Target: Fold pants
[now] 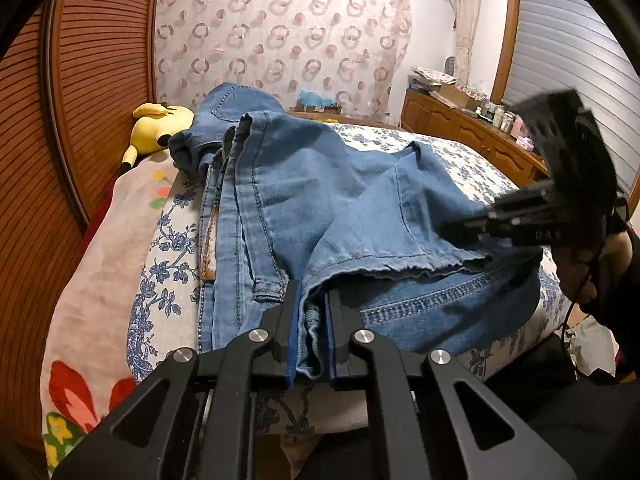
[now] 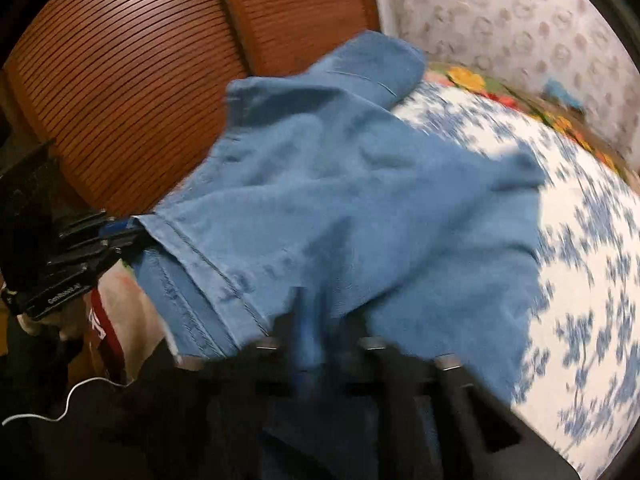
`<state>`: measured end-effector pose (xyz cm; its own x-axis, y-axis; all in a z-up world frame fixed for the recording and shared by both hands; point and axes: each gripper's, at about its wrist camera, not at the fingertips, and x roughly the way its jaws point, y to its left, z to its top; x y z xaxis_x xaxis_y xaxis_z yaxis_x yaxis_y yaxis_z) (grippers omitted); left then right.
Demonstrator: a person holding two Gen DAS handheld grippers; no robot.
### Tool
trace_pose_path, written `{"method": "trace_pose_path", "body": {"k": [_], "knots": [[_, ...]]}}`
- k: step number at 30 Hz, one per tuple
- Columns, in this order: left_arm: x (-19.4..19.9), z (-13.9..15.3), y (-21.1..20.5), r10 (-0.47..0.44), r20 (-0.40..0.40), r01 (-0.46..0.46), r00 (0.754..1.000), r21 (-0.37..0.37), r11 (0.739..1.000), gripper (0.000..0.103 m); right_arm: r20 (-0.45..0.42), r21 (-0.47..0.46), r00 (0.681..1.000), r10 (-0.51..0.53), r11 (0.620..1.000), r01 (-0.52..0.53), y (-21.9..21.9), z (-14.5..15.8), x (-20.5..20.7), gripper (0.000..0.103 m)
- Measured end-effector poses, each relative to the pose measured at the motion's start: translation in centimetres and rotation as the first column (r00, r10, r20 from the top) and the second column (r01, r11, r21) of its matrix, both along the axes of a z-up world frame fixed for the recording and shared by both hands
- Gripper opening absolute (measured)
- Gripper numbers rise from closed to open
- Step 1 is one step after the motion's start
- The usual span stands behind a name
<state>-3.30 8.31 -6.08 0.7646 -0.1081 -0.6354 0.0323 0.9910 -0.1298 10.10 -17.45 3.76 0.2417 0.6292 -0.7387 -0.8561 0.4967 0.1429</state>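
Light blue jeans (image 1: 320, 184) lie bunched on a bed, with one leg folded back over the waist part. At the near edge my left gripper (image 1: 312, 320) is shut on a fold of denim between its blue pads. My right gripper (image 1: 470, 226) comes in from the right, its jaws closed on the leg near the frayed hem. The right wrist view is blurred. It shows the jeans (image 2: 340, 200) draped ahead, denim pinched in the right gripper (image 2: 316, 320), and the left gripper (image 2: 128, 236) holding the far left edge.
The bed has a white sheet with blue flowers (image 1: 460, 152) and a flowered blanket (image 1: 100, 260) along its left side. A yellow plush toy (image 1: 156, 128) lies by the slatted wooden panel (image 1: 80, 80). A cluttered wooden dresser (image 1: 460, 120) stands at the far right. A hand (image 1: 592, 272) holds the right gripper.
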Motion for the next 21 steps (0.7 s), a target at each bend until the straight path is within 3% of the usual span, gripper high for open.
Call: {"method": "trace_pose_path", "body": {"k": [9,13,18,20,21], "knots": [[0.0,0.0,0.2,0.013,0.000,-0.013,1.000,-0.008,1.000,0.015,0.121,0.081,0.992,0.036,0.996,-0.046,7.4,7.5,1.8,0.001],[0.1,-0.1,0.6,0.033,-0.008,-0.033,0.999,-0.008,0.999,0.025,0.064,0.068,0.998,0.006,0.998,-0.010,11.2,7.6,2.9,0.001],[-0.1,-0.1,1.3,0.054,-0.001,-0.054,0.999,-0.007,0.999,0.039,0.063,0.041,0.998,0.000,0.999,-0.003,14.6,6.2,3.3,0.002],[-0.2,-0.1,1.5,0.051,0.000,-0.051,0.999,-0.014,0.999,0.047,0.067,0.033,0.998,0.006,0.999,-0.008,15.5,5.9,3.7,0.005],[-0.2,-0.2,1.6,0.049,0.001,-0.049,0.999,-0.016,0.999,0.048,0.077,0.036,0.997,0.001,0.999,-0.003,15.5,6.1,3.9,0.013]]}}
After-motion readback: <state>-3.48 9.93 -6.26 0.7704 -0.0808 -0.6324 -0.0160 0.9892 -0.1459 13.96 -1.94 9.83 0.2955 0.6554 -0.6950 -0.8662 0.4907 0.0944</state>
